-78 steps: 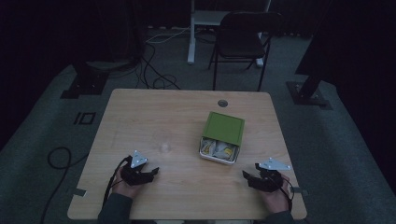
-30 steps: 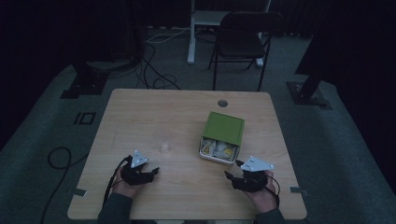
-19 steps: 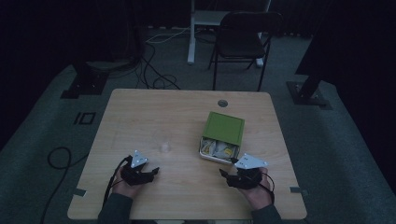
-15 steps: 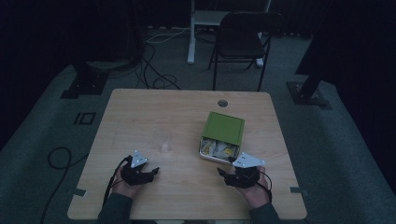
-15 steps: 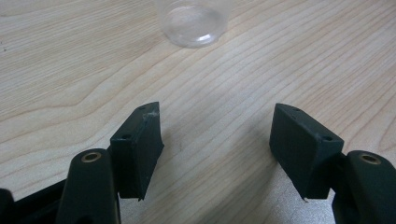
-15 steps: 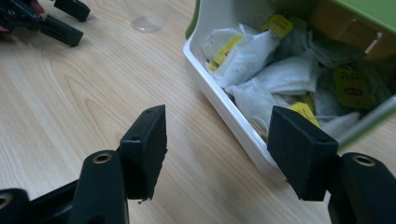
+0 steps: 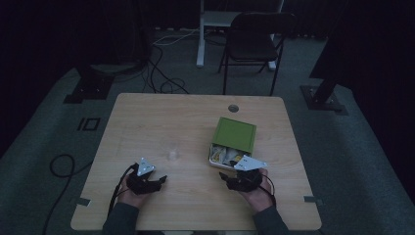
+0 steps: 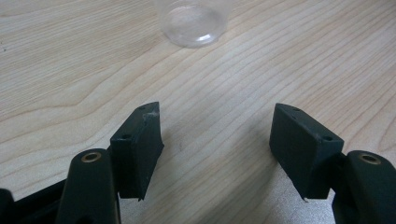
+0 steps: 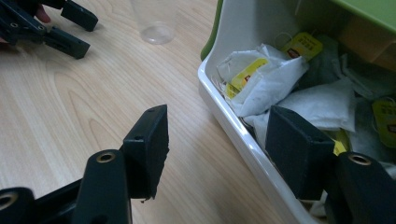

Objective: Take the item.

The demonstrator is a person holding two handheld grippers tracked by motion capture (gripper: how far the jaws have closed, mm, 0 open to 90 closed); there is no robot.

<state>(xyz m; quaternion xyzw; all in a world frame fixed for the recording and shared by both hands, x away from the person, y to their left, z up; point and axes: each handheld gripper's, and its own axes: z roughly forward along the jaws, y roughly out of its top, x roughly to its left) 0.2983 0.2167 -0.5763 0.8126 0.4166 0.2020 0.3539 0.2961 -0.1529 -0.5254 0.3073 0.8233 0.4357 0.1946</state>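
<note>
High view: wooden counter (image 7: 147,122) in a dim room. Box (image 7: 232,142) with a green lid sits at about 3 o'clock from the counter's centre; its white tray is uncovered at the near end, and tea bags (image 7: 226,154) lie inside. Clear cup (image 7: 172,155) stands upright near the centre, at 9 o'clock from the box and well apart from it.

Right tongs (image 7: 224,176) hover just beside the box's near edge, at its 6 o'clock. Right gripper view: jaws stand apart, nothing gripped. One jaw is over bare wood, the other over the tray rim (image 9: 233,126) and the tea bags (image 9: 266,79); whether that jaw touches the bags I cannot tell.

Left tongs (image 7: 161,179) sit low over the counter at 7 o'clock from the cup. Left gripper view: jaws wide apart, bare wood between them, cup (image 8: 194,21) ahead at 12 o'clock, not touched.
</note>
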